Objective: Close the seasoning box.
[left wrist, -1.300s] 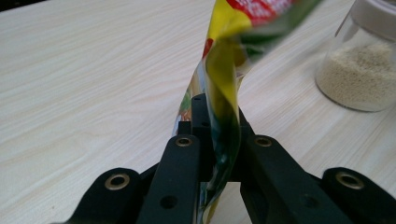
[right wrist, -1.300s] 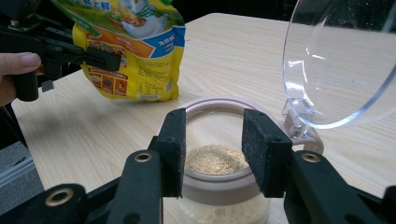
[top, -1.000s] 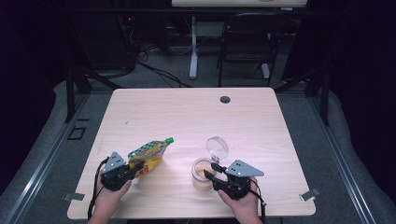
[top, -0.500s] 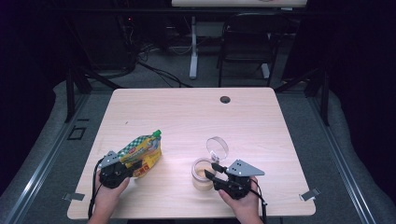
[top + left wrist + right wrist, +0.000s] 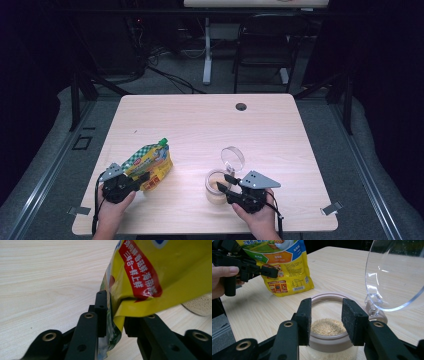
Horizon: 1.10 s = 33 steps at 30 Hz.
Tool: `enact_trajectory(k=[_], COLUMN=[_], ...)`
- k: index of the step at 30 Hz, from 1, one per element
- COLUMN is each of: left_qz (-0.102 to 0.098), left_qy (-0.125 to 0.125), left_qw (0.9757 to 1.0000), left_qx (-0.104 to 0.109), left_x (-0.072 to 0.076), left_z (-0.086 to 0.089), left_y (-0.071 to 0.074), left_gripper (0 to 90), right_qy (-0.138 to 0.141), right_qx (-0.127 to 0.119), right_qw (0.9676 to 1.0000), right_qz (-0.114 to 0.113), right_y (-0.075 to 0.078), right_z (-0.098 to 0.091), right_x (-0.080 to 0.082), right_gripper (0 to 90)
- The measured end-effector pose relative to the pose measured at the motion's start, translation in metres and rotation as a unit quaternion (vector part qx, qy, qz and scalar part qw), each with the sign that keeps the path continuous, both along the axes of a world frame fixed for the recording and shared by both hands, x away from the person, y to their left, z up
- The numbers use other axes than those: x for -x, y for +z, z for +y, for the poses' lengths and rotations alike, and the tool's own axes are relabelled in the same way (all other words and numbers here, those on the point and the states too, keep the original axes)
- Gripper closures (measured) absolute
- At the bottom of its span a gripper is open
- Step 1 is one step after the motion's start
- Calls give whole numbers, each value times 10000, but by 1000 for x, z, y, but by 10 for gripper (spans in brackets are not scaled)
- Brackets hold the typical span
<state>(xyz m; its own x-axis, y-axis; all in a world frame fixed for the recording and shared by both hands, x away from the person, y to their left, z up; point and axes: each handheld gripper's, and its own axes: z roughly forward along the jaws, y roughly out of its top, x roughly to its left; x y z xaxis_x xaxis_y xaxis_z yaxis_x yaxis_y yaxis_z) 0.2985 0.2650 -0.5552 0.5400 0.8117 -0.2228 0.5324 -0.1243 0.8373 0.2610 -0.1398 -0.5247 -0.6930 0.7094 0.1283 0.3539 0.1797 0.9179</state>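
Note:
A yellow and green spouted pouch (image 5: 150, 165) rests on the wooden table (image 5: 200, 120) at the front left, its green cap pointing away from me. My left gripper (image 5: 142, 178) is at its near bottom edge. Its jaws have just been opening, and the pouch's bottom fold (image 5: 117, 320) lies loosely between the parted pads. A clear jar (image 5: 214, 192) part full of tan granules (image 5: 328, 327) stands at the front centre, its hinged clear lid (image 5: 397, 277) tipped open. My right gripper (image 5: 325, 315) stands open at the jar's near rim, which is wider than the gap between the pads.
A round cable hole (image 5: 241, 106) sits near the table's far edge. Beyond the table are a dark chair (image 5: 260, 45), a white desk leg and floor cables. A hand holds the left gripper (image 5: 265, 270) across from the jar.
The pouch has swung away from the jar and shifted left, its cap now pointing toward the far side. The left gripper moved slightly with it. The right gripper and jar stayed put.

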Motion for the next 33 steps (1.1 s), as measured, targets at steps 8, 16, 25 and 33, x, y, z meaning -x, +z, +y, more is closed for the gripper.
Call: enact_trajectory(k=[8,16,25,33], left_qz=[-54,-138,-194,-185], left_qy=[108,41,90,69], left_qw=[9999,9998,9997,9996], left_qx=[-71,-98,-127,-177], left_x=[4,6,6,7], left_z=[2,-2,-2,-3], left_y=[1,2,2,2], left_gripper=[645,567,492,467], right_qy=[35,56,78,91], right_qx=[-22,6,5,14], right_qw=[10000,10000,10000,9999], right_qz=[18,5,19,56], right_y=[0,0,0,0], right_z=[2,3,3,1], right_x=[-2,-2,-2,-4], right_gripper=[600,598,595,590])
